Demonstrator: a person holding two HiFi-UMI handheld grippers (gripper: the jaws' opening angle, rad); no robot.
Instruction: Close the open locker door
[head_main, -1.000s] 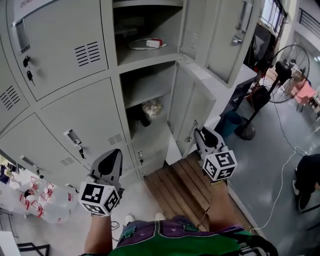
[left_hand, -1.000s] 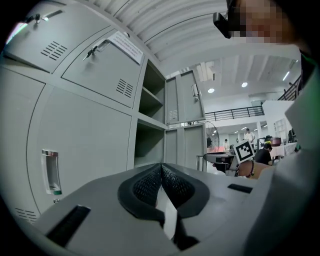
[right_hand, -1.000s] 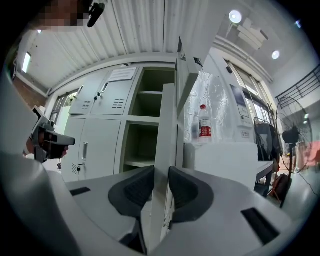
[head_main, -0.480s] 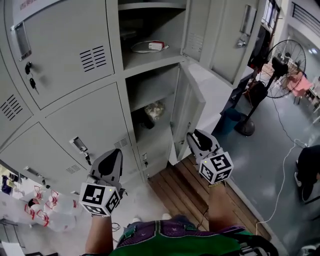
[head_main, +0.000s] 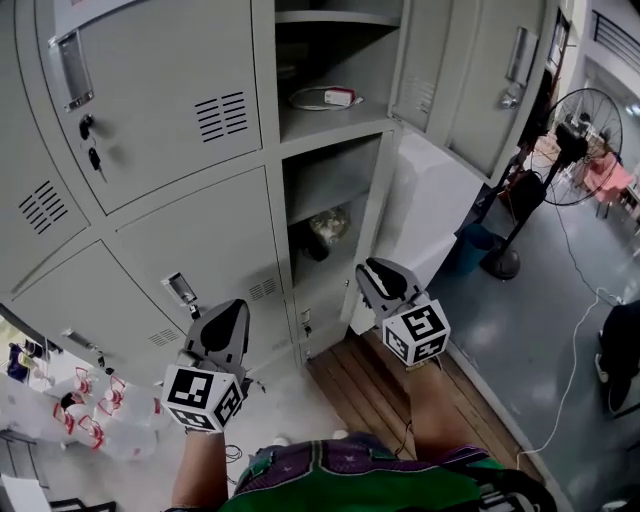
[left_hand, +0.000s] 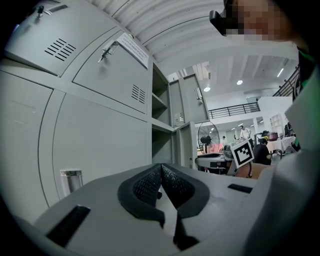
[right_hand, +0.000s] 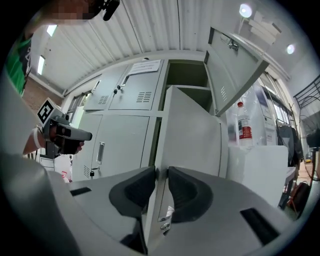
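Note:
The open lower locker door (head_main: 375, 225) stands nearly edge-on to me, swung most of the way toward its compartment (head_main: 325, 200). My right gripper (head_main: 374, 274) sits on the door's free edge low down. In the right gripper view the door (right_hand: 192, 135) runs up between the pads, and the right gripper (right_hand: 160, 176) is closing on that edge. My left gripper (head_main: 228, 318) hangs shut and empty in front of the closed lower lockers; in its own view the left gripper (left_hand: 160, 171) has its pads pressed together.
An upper locker door (head_main: 430, 60) is also open, with a cable and a small box (head_main: 327, 97) on its shelf. A white cabinet (head_main: 440, 200) stands right of the lockers, a wooden pallet (head_main: 370, 395) below, a fan (head_main: 580, 130) at right, and bottles (head_main: 80, 415) lower left.
The lower door has swung left toward its frame, from wide open to nearly edge-on, with my right gripper moving left along with it. The left gripper has stayed where it was.

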